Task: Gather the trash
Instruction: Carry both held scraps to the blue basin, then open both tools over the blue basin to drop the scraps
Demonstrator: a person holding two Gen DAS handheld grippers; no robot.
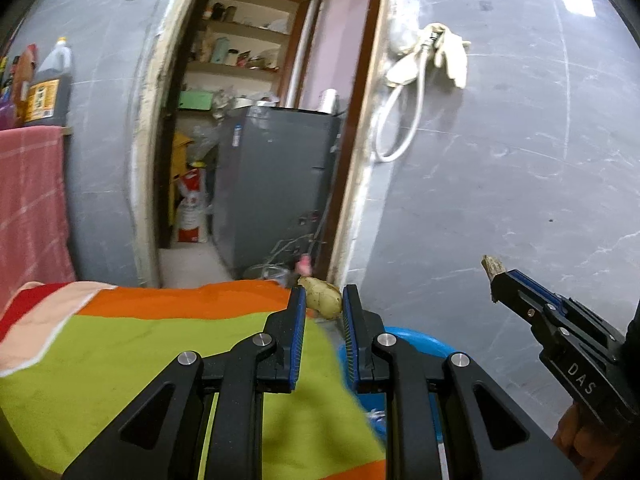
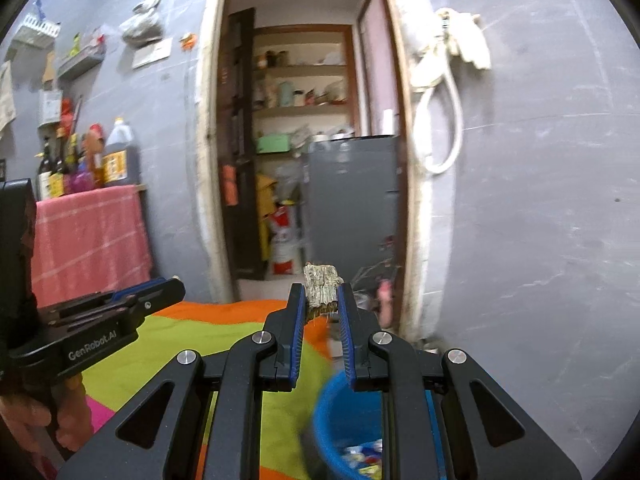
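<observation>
The left gripper (image 1: 323, 300) pinches a yellowish peel (image 1: 322, 301) at its fingertips, the scrap bulging out just past the pads. The right gripper (image 2: 322, 298) clamps a grey, fibrous chunk (image 2: 321, 287) that sticks up above its tips. Both hang over a striped cloth (image 1: 120, 344), with a blue bin (image 2: 344, 428) just below and ahead of the right one, scraps lying inside. Beyond stands an open doorway (image 2: 304, 120) in a grey wall.

The striped cloth (image 2: 240, 344) lay nearest, the bin (image 2: 340, 420) at its right edge. Beyond both stood the doorway (image 2: 304, 160) — a cabinet (image 2: 352, 200) inside it, shelves (image 2: 300, 80) farther back — with bottles (image 2: 116, 156) far left.
</observation>
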